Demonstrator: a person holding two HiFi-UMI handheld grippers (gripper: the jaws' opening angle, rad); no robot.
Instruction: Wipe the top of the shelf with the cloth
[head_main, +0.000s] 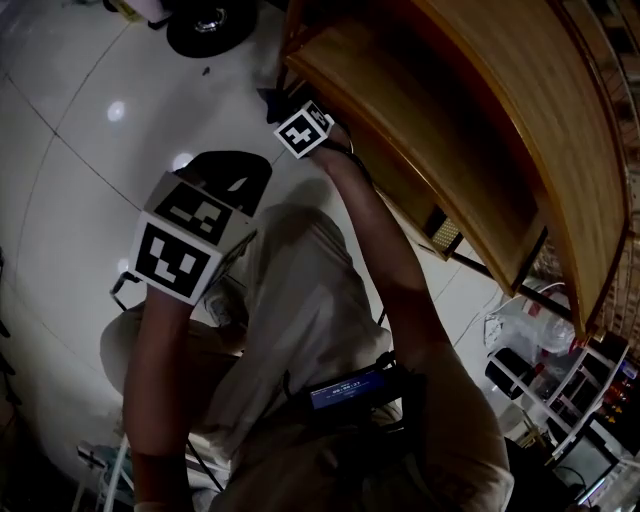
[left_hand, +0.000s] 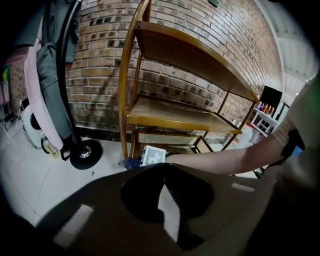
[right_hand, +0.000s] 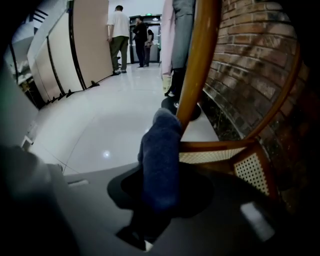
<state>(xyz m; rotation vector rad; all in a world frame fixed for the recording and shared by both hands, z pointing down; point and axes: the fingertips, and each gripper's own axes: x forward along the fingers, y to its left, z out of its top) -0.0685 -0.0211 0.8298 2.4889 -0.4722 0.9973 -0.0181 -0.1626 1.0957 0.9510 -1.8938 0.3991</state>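
Observation:
The wooden shelf (head_main: 520, 130) fills the upper right of the head view. In the left gripper view the shelf (left_hand: 190, 52) stands against a brick wall, with two plank tiers and a low rattan tier. My right gripper (head_main: 288, 110) is down by the shelf's left front post, near the floor. It is shut on a dark blue cloth (right_hand: 160, 155), which sticks up from the jaws beside the post (right_hand: 197, 65) and the rattan tier (right_hand: 215, 157). The cloth (left_hand: 131, 162) also shows as a small blue patch. My left gripper (left_hand: 168, 202) hangs back over the floor, slightly open and empty.
A black round stand base (left_hand: 85, 154) sits on the white tiled floor left of the shelf, with garments (left_hand: 50, 75) hanging above it. A wire trolley with bottles (head_main: 560, 375) stands to the shelf's right. People (right_hand: 120, 35) stand far down the hall.

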